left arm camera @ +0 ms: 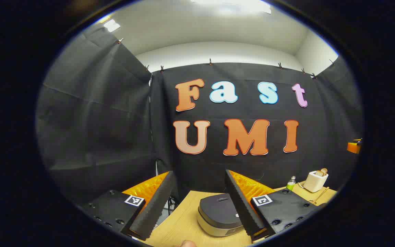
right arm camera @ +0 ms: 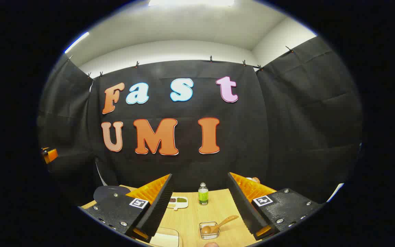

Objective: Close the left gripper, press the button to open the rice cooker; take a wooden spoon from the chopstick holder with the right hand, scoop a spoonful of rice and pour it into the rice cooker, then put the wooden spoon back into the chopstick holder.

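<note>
In the left gripper view, the rice cooker [left arm camera: 218,214] sits on the wooden table with its dark lid down, low between the fingers of my open left gripper [left arm camera: 199,175] and partly behind the right finger. The white chopstick holder [left arm camera: 315,181] with wooden handles stands at the far right. My right gripper [right arm camera: 200,175] is open and holds nothing. Below it a wooden spoon [right arm camera: 223,222] rests with its bowl in a small glass dish [right arm camera: 209,233]. The cooker's dark lid [right arm camera: 110,192] peeks out behind the right gripper's left finger.
A green bottle [right arm camera: 203,194] stands at the table's back edge, and a white dish of dark and green grains [right arm camera: 178,201] lies left of it. A pale tray [right arm camera: 165,240] lies at the near edge. A wooden stick [left arm camera: 319,195] lies by the holder.
</note>
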Available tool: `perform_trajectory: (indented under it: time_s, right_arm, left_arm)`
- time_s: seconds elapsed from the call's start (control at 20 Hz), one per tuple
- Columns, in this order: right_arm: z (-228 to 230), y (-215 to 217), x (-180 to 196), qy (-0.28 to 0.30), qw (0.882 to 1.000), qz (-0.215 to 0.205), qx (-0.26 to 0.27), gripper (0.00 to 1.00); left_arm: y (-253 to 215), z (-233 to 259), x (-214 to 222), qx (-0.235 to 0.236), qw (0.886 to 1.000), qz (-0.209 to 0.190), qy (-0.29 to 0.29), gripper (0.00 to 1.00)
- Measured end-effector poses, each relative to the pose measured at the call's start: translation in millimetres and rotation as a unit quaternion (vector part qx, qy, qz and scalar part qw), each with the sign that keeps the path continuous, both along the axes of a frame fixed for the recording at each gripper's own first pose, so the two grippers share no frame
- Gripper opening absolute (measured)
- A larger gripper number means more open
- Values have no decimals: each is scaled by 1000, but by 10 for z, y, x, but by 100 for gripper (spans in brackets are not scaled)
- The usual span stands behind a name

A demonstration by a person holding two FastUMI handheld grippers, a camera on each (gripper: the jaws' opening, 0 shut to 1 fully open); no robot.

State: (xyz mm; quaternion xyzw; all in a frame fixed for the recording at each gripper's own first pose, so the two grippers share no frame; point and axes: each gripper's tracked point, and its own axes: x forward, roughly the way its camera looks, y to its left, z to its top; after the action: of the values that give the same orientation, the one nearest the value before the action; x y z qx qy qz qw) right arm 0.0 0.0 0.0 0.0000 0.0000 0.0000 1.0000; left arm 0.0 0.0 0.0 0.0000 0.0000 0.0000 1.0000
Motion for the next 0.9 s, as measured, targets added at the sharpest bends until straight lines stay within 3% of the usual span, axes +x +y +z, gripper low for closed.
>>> perform_trajectory:
  time_s: [0.05,0.15,0.2,0.25,0.4,0.55,0.6,0.7,0.75,0.8,0.9]
  right_arm:
    - [18,-34,15,0,1000,-2,0,100]
    - [51,-73,46,1,1000,-5,-1,100]
    - [58,-69,48,4,1000,-2,-2,95]
    - [73,-43,48,7,1000,3,-1,100]
    - [86,-31,42,11,1000,13,-6,95]
    - [24,-21,58,18,1000,17,-8,95]
    - [-10,4,66,23,999,22,-5,100]
    - [-51,1,55,28,999,24,-7,95]
    - [-63,-15,61,27,999,23,-8,100]
    - [-61,-22,63,26,999,23,-8,95]
    - [-66,-17,58,28,999,28,0,95]
  left_arm:
    - [-55,24,9,4,1000,-1,-4,99]
    - [-130,24,78,13,1000,-3,-4,99]
    - [-178,18,69,11,1000,-7,-1,99]
    - [-265,12,63,2,1000,-17,1,99]
    - [-306,-32,89,1,1000,-27,8,99]
    - [-349,-93,85,-12,999,-28,17,100]
    - [-379,-130,72,-9,999,-33,22,100]
    - [-406,-126,55,1,999,-39,22,100]
    - [-395,-92,52,3,999,-39,18,98]
    - [-386,-71,61,4,999,-37,15,100]
    - [-397,-86,64,8,999,-35,17,99]
